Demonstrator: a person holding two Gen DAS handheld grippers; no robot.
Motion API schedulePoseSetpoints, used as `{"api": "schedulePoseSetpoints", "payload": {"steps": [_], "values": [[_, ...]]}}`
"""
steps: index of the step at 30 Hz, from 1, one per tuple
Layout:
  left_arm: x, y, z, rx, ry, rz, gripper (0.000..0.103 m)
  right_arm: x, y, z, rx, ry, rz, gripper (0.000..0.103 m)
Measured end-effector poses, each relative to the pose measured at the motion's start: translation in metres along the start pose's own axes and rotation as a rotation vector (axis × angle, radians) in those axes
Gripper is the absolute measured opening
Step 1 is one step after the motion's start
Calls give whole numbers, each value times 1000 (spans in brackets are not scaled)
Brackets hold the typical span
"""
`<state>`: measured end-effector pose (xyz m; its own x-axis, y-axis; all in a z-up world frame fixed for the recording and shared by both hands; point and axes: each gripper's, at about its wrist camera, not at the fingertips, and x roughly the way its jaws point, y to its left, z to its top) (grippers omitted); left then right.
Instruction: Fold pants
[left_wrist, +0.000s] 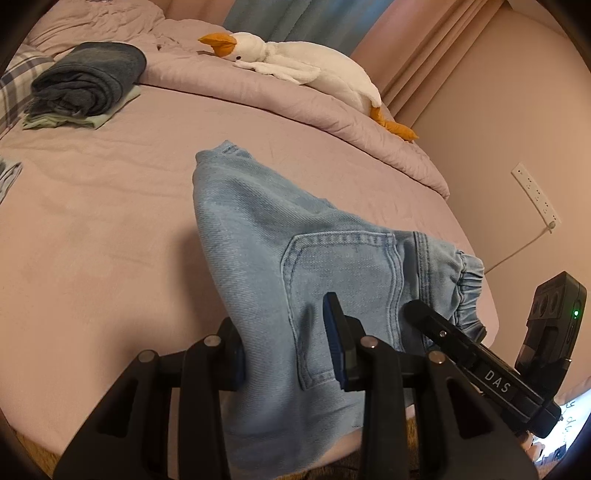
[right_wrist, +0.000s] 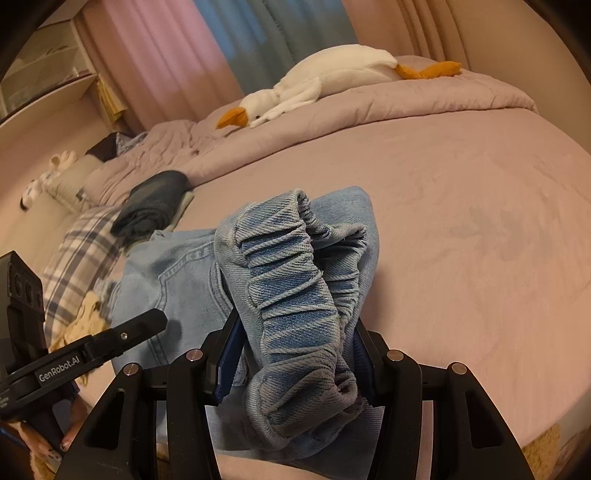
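Light blue jeans (left_wrist: 258, 229) hang bunched above the pink bed sheet (left_wrist: 92, 229), back pocket (left_wrist: 343, 273) facing me. In the left wrist view my left gripper (left_wrist: 282, 325) is shut on the denim beside the pocket, with cloth draping down between its blue pads (left_wrist: 334, 332). In the right wrist view my right gripper (right_wrist: 295, 354) is shut on the gathered elastic waistband (right_wrist: 291, 280). Each gripper shows in the other's view: a finger (left_wrist: 436, 325) of the right one at the waistband, and a finger (right_wrist: 140, 328) of the left one at the jeans' left side.
A white plush goose (left_wrist: 310, 66) lies on the rumpled duvet (left_wrist: 332, 118) at the back. A folded dark stack (left_wrist: 88, 77) sits on green cloth beside a plaid pillow (right_wrist: 81, 254). A power strip (left_wrist: 535, 195) hangs on the right wall. A hand (right_wrist: 55, 446) holds the left gripper.
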<state>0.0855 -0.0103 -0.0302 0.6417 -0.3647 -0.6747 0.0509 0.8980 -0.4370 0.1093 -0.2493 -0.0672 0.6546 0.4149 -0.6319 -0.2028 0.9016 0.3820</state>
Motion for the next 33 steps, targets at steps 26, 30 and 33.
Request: {"api": "schedulePoseSetpoints", "payload": {"steps": [26, 30, 33], "values": [[79, 50, 2, -105, 151, 89, 44, 79, -36, -3, 84, 146, -72, 63], [62, 45, -4, -107, 148, 105, 58, 74, -33, -2, 68, 155, -94, 68], [43, 36, -8, -93, 100, 96, 59, 64, -29, -4, 41, 141, -105, 68]]}}
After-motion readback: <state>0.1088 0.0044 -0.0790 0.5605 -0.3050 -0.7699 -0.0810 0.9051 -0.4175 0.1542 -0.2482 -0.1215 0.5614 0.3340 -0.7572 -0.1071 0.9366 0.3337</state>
